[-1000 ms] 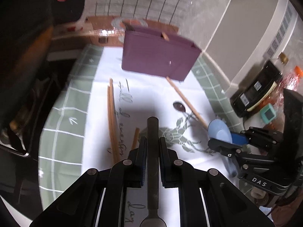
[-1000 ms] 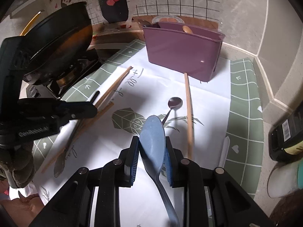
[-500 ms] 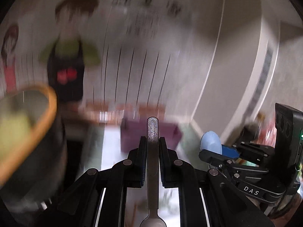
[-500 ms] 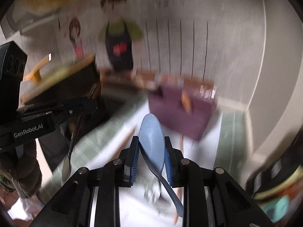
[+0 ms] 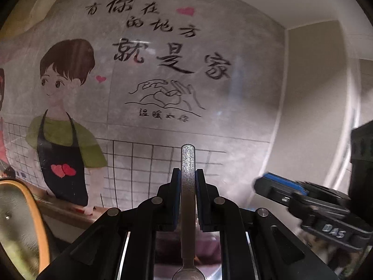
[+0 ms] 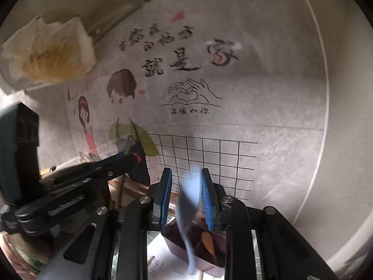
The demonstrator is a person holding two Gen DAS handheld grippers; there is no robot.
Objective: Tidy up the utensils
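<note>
both views have swung up off the table since a second ago, so the printed mat has dropped out of sight and the grey wall mural with a cartoon boy in a black apron fills the frames. left gripper (image 5: 188, 175) points level at that wall, its blue-padded fingers closed tight on the flat, glittery handle of a metal spoon (image 5: 188, 200); the handle tip sticks out far past the pads and the rounded bowl sits near the camera at the bottom edge. right gripper (image 6: 186, 182) is tilted upward too, its fingers parted wider than the pale blue plastic spoon (image 6: 189, 210) between them; the spoon is motion-blurred, its bowl up near the fingertips and its handle trailing down over the purple utensil box (image 6: 198, 252). whether the pads touch it cannot be told. that box is a smooth plastic bin low in the right view, holding a wooden spoon (image 6: 208, 241) with an oval bowl.
</note>
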